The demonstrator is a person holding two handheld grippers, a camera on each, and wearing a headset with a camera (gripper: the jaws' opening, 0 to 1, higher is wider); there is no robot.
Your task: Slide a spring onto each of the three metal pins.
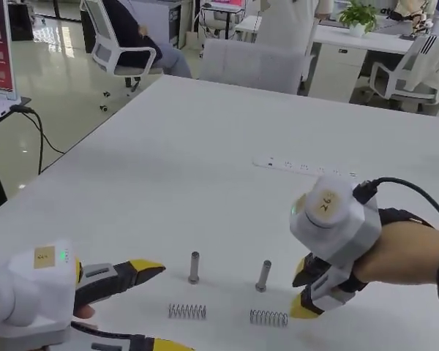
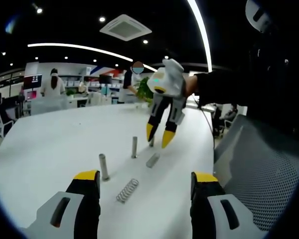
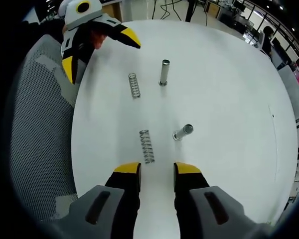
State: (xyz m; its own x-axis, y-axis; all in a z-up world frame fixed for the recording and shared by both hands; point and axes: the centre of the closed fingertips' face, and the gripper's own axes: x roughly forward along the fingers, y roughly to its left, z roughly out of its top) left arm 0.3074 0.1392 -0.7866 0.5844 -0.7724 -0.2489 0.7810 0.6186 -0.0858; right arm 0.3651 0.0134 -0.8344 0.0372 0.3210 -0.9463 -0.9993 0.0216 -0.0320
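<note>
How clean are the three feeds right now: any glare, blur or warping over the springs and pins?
Head view: even light on the white table, soft shadows, springs and pins sharp. Left gripper view: fisheye bends the table edge, ceiling light strips blaze overhead, the spring ahead reads clearly. Right gripper view: lines bow outward, the table is bright without glare, coils crisp.

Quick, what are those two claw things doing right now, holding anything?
Left gripper: open, holding nothing.
Right gripper: open, empty, a spring just ahead.
</note>
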